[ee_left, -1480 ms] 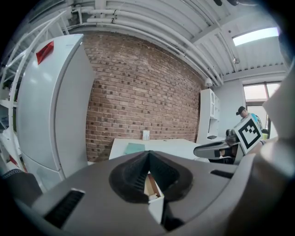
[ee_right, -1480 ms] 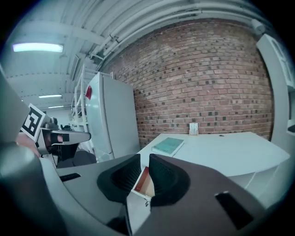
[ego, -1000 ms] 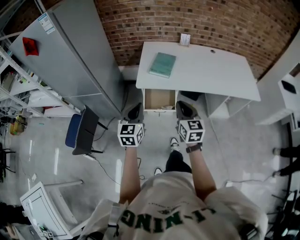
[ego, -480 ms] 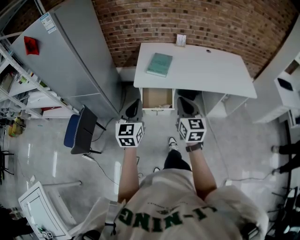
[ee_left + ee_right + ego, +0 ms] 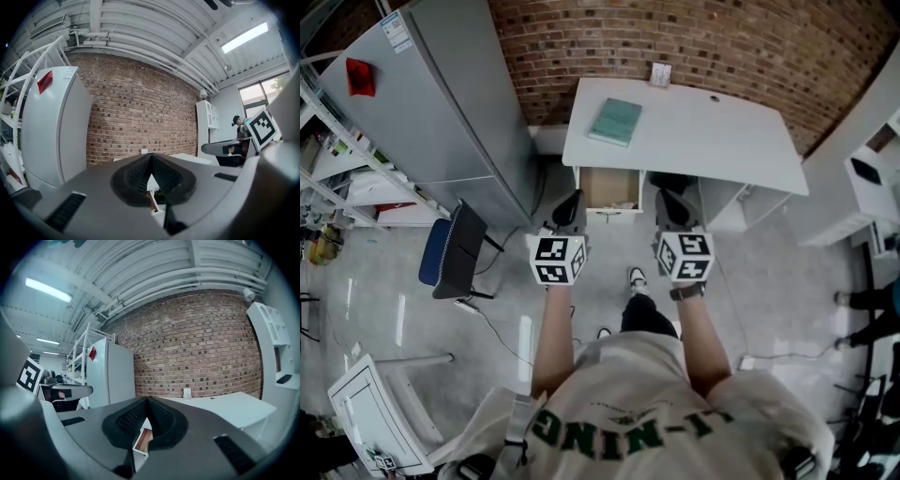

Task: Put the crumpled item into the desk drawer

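**Fig. Head view, w/ both gripper views.** Person stands facing a white desk [image 5: 703,131] set against a brick wall [image 5: 722,37].

(a) Drawer [image 5: 612,187]: under the desk's left part, pulled open toward the person, brown inside. It also shows just below the jaws in the R gripper view [image 5: 145,439].

(b) L gripper [image 5: 570,208]: jaws clenched tip to tip, nothing between them [image 5: 151,159]. It is held in the air near the drawer's near-left corner.

(c) R gripper [image 5: 673,208]: jaws likewise pressed together and empty [image 5: 147,401]. It is held to the right of the drawer, level w/ the L one.

(d) Crumpled item: in neither gripper. A small pale scrap [image 5: 623,203] lies at the drawer's near edge. It is too small to say whether this is the item.

(e) Surroundings: green book [image 5: 615,122] on the desk's far-left part, fridge [image 5: 441,94] to the left, chair [image 5: 450,262] near-left on the floor.

**Change vs. 1 s ago:** desk, drawer and book sit slightly higher and further left in the view, and the chair is further left too. Both grippers have shifted up a little along w/ them, keeping their spacing. The drawer is as far open as before. The scrap is at the same spot in it.
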